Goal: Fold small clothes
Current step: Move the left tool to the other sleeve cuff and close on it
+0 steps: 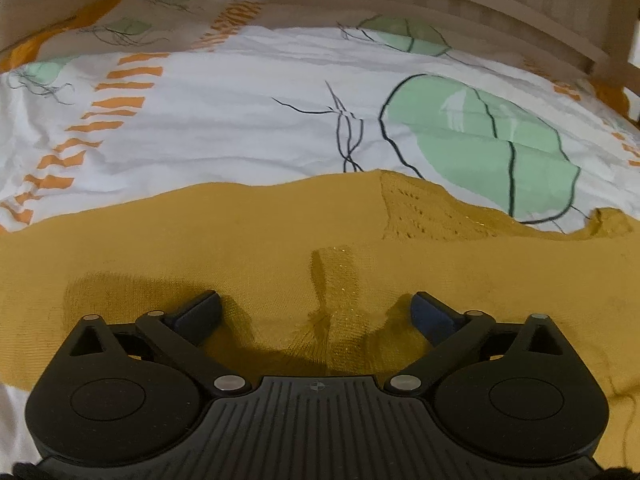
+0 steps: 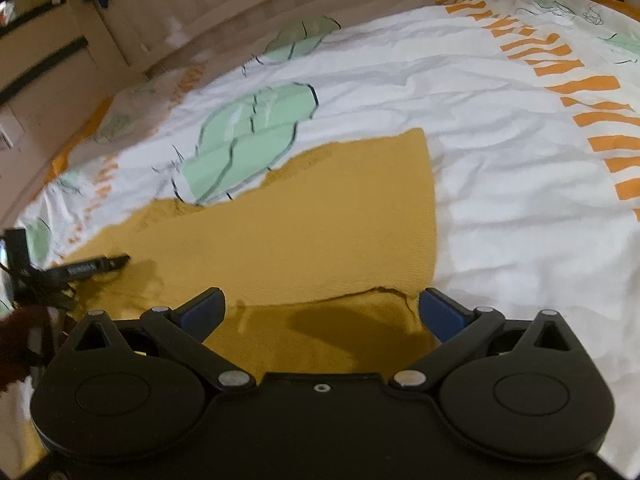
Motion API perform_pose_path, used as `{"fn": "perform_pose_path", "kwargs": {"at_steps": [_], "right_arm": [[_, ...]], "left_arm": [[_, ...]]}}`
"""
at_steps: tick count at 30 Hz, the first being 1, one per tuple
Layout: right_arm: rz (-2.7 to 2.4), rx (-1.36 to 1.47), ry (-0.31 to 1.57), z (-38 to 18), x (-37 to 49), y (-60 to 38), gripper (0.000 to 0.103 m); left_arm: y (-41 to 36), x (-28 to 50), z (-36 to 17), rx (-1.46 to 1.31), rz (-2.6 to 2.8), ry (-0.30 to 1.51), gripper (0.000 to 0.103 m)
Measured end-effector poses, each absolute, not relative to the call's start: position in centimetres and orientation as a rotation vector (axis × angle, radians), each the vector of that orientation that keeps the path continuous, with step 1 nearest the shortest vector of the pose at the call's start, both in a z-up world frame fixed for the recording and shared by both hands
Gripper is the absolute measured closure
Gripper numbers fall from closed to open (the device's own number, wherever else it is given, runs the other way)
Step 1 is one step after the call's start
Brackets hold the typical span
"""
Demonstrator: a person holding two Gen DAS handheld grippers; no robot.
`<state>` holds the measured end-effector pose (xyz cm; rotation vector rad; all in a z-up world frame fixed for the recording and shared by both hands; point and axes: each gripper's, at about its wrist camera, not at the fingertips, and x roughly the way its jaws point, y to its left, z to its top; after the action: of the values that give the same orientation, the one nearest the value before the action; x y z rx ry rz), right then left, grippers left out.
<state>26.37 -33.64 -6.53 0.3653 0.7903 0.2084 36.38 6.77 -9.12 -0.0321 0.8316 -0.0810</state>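
Printed bedsheet (image 1: 224, 128) carries a mustard knit garment (image 1: 200, 248), apparently folded once already. Left gripper (image 1: 316, 312) and right gripper (image 2: 322, 308) both hover spread, pinching nothing; further folds probably remain.

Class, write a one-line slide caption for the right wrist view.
Open right hand-held gripper poised over a mustard knit garment lying on a patterned bedsheet.

Open bedsheet (image 2: 500, 208) beyond flat garment (image 2: 320, 220).
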Motion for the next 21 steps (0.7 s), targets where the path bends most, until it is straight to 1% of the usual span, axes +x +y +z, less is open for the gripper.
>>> {"fn": "perform_pose_path", "kwargs": {"at_steps": [5,11,21], "right_arm": [[0.274,0.448,0.743,-5.5,26.0,-33.4,0.0],[0.343,0.421,0.713,-4.6,25.4,-31.1,0.0],[0.474,0.36,0.742,-4.3,25.1,-23.5,0.0]], "left_arm": [[9.4,35.5,-7.5,-0.149,-0.154,0.842,0.001],[13.8,33.3,-5.2,-0.129,-0.102,0.824,0.001],[25.5,30.4,-3.0,-0.208,0.095,0.794,0.001]]}}
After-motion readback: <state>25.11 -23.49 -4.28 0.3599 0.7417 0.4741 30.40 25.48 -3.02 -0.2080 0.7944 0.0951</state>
